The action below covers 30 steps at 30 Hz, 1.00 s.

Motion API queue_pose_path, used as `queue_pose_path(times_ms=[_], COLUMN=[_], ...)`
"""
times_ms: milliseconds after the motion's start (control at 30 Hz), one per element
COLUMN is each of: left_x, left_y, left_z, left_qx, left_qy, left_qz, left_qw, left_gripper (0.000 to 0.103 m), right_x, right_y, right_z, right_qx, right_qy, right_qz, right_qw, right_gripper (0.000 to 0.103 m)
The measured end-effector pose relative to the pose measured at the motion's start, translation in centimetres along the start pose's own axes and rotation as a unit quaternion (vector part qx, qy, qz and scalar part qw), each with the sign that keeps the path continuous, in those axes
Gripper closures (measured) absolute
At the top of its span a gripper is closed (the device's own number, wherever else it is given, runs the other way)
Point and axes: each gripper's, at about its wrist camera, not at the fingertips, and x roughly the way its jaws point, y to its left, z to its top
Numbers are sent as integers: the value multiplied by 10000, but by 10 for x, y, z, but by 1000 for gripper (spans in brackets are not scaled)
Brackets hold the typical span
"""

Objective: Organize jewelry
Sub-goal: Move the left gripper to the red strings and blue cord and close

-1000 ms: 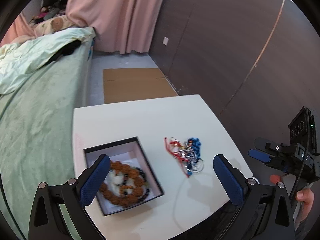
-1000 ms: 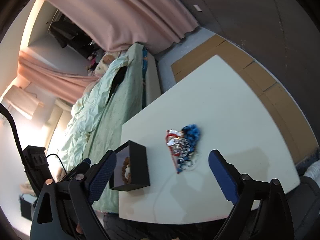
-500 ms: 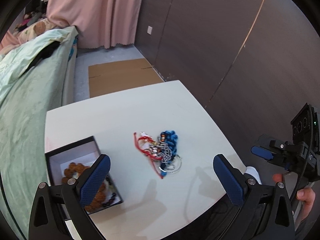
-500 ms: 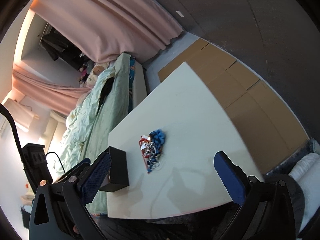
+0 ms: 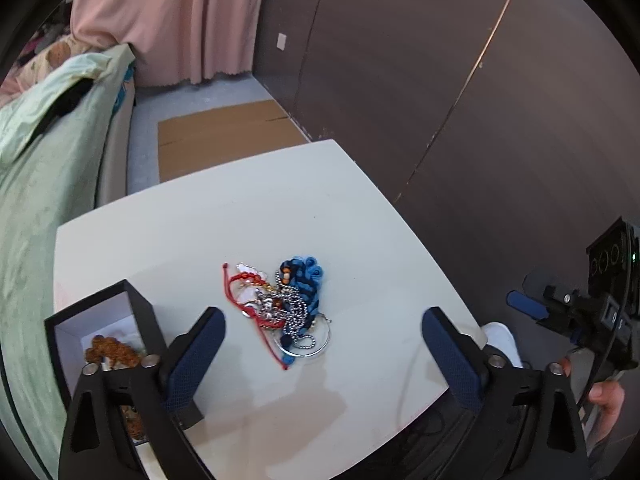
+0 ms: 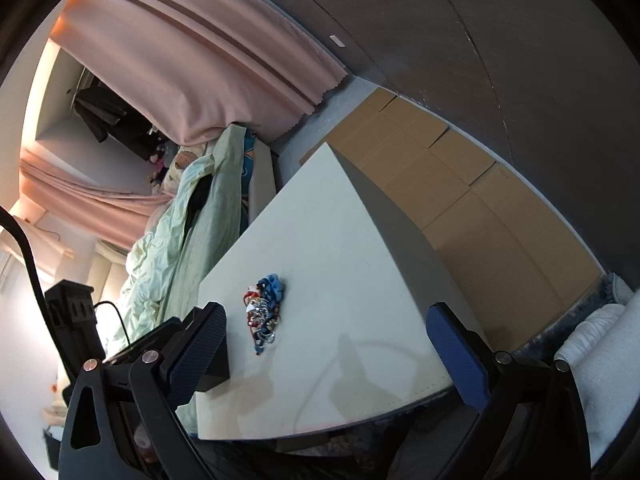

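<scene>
A tangled pile of jewelry [image 5: 285, 304], with red cord, blue braid, silver chain and a ring, lies mid-table on the white table [image 5: 360, 240]. It also shows in the right wrist view [image 6: 265, 312]. A black box [image 5: 100, 336] with white lining holds a brown bead bracelet [image 5: 114, 354] at the table's left. My left gripper [image 5: 322, 356] is open and empty, hovering above the table just in front of the pile. My right gripper [image 6: 326, 354] is open and empty, off the table's right front corner; it also shows in the left wrist view [image 5: 560, 312].
A bed with green bedding [image 5: 44, 168] runs along the table's left side. Flat cardboard [image 5: 224, 136] lies on the floor beyond the table. A dark wall [image 5: 460, 100] stands to the right and pink curtains [image 5: 172, 20] hang behind.
My left gripper has swung right from over the box toward the jewelry pile and come closer. My right gripper has pulled back and right, away from the pile.
</scene>
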Motion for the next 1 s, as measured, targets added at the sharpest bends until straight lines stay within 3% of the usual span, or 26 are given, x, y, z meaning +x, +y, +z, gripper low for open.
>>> queue_pose_path(times_ms=[100,333,667,733,867,1000], left_x=[10,40,71,73,80,88], left_y=[1,9,11,11,16,22], left_z=[5,8,21,21,17,12], left_qx=[-83,-272,-255,-251,-258,-387], left_qy=[141,509,741,784,940,1062], left_qz=[11,30,214,263,417,388], left_qw=[9999,9983,9967,9963,9944,9928], left_gripper=[25,48,56,59,78,78], right_x=[5,19,28,29,32,35], right_y=[-6,-15,-27,-28,-32,-33], right_z=[0,1,4,5,6,5], right_qx=[59,131,260,263,310,333], right_qy=[96,232,304,307,336,375], right_qz=[59,71,13,1,-13,-21], right_qw=[9999,9996,9992,9992,9990,9987], right_gripper=[18,23,23,23,23,23])
